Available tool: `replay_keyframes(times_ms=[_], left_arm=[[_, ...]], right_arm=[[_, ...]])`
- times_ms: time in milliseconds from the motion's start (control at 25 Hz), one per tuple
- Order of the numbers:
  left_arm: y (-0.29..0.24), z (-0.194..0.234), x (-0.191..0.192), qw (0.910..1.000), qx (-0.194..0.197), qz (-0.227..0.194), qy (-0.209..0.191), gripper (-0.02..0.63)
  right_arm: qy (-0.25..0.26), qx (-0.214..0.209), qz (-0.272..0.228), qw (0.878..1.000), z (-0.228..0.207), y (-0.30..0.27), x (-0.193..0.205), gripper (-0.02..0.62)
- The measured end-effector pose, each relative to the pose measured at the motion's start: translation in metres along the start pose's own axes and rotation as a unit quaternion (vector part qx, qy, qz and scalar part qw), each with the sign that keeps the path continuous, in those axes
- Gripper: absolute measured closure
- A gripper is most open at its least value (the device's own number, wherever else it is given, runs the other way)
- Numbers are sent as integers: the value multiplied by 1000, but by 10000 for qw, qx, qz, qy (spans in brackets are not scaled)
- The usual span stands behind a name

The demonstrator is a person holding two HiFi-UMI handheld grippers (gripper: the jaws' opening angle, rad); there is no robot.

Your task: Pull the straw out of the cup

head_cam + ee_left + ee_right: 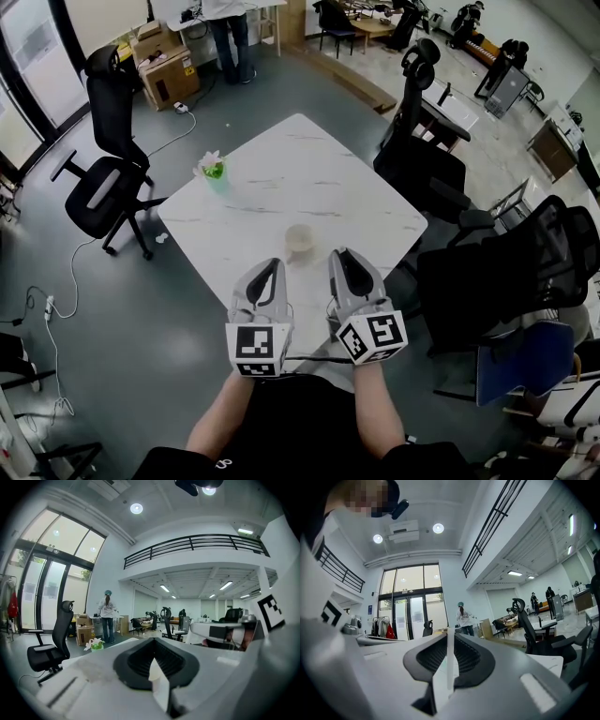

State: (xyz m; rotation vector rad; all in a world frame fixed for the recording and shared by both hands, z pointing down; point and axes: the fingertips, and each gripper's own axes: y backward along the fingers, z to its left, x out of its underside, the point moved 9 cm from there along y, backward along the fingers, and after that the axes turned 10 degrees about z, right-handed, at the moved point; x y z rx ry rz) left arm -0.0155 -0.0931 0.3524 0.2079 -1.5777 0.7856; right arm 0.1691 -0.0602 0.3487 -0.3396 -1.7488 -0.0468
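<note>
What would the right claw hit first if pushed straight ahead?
Nothing close, as far as the pictures show. The right claw, shut on the straw, aims level over the table, probably passing just right of the cup.

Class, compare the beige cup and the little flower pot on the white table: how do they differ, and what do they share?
The cup is beige; the flower pot is pale green. Nothing sticks out of the cup; white flowers rise from the flower pot. The cup stands toward the table's near corner; the flower pot by its far left edge. Both stand upright on the table, untouched.
</note>
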Motion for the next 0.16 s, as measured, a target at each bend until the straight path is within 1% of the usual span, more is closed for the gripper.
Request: replay_keyframes(times_ms=[160], left_arm=[[-3,-3,0,10000,20,1,-22,604]], right_arm=[[-23,-8,18,10000,-4,1,2,549]])
